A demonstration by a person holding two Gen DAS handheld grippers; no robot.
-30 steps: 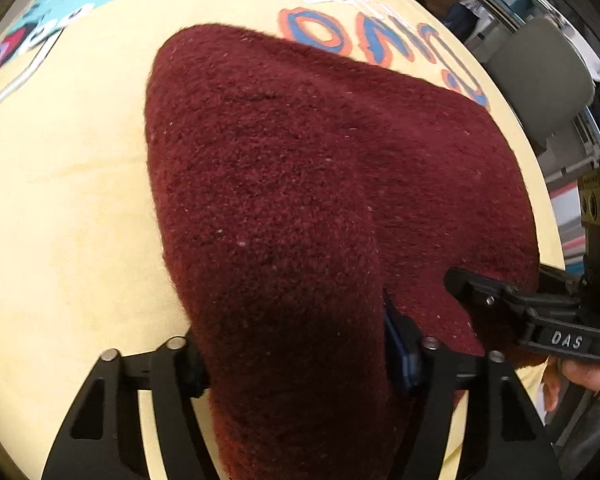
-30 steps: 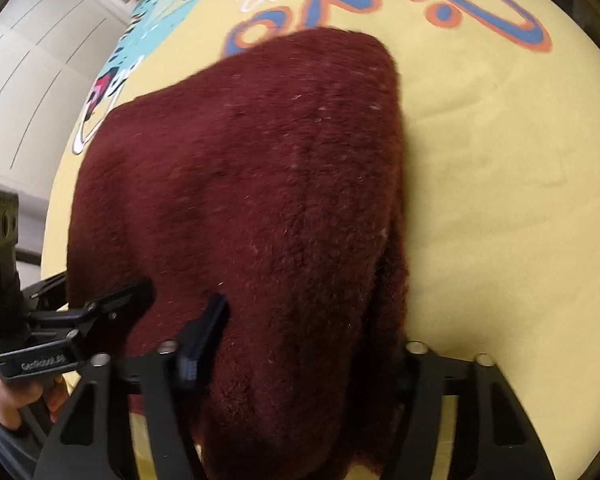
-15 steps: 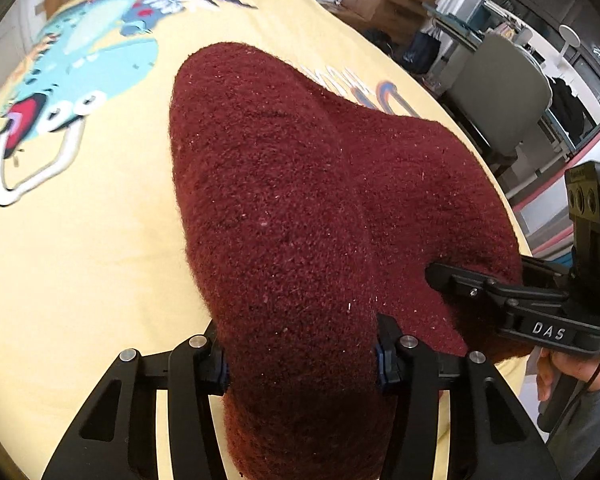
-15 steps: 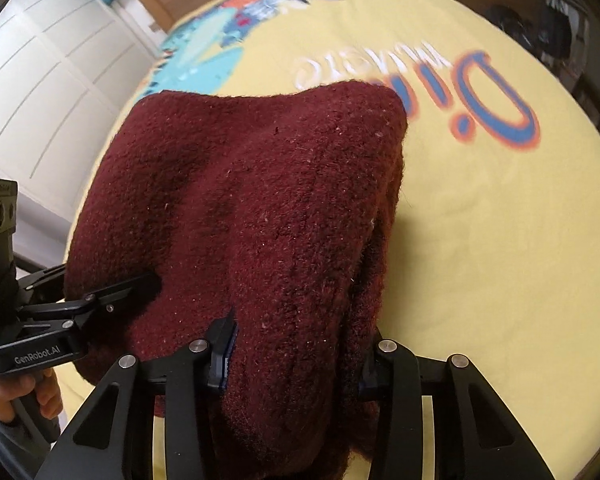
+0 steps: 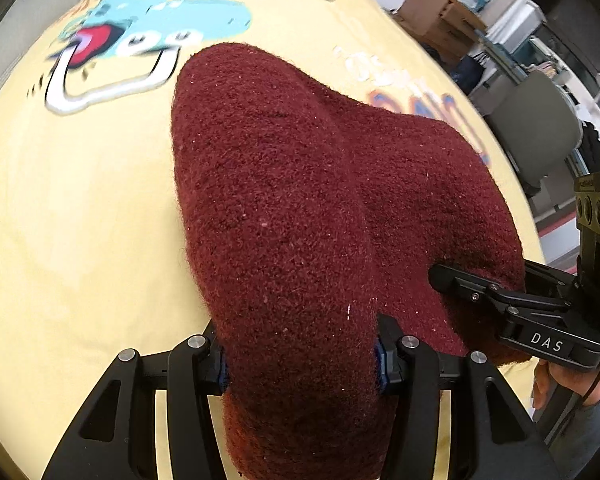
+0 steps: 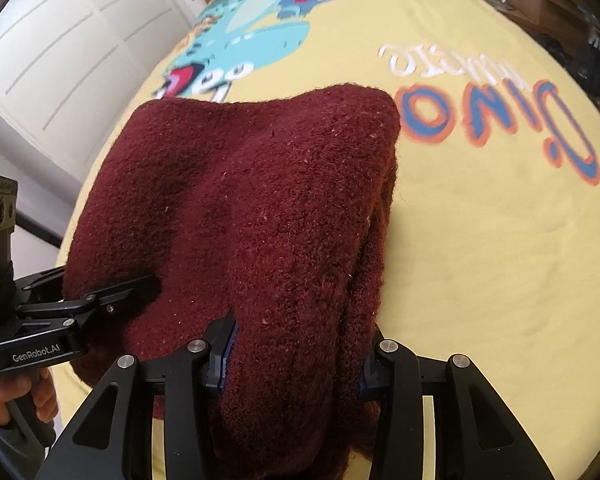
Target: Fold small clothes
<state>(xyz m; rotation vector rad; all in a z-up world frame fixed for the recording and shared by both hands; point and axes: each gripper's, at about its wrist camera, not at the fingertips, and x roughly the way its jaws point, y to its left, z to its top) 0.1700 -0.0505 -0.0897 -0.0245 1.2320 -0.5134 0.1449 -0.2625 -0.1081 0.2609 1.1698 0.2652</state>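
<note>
We see a dark red fuzzy knit garment (image 5: 300, 216) bunched up and lifted at its near edge above a yellow sheet (image 5: 80, 220) printed with a blue cartoon dinosaur (image 5: 172, 12) and orange-and-blue "Dino" lettering (image 6: 500, 120). The far end of the garment seems to lie on the sheet, though we cannot be sure it touches.

The left gripper (image 5: 300, 356) has its jaws partway closed, pressing on a thick fold of the knit from both sides; the cloth bulges above and below the pads. The right gripper (image 6: 292, 364) grips a thick wad of the same garment in the same way, with several layers stacked at its right edge. Both pairs of jaws closed in on the cloth a moment ago and now sit steady on it.

In the left wrist view the right gripper enters from the right edge, its fingers (image 5: 480, 292) sunk into the knit, with a hand (image 5: 560, 380) on its handle. In the right wrist view the left gripper comes in from the left, held by a hand (image 6: 16, 396).

Beyond the sheet stand white panelled doors (image 6: 52, 52), cardboard boxes (image 5: 436, 12) and a grey chair (image 5: 536, 124).
</note>
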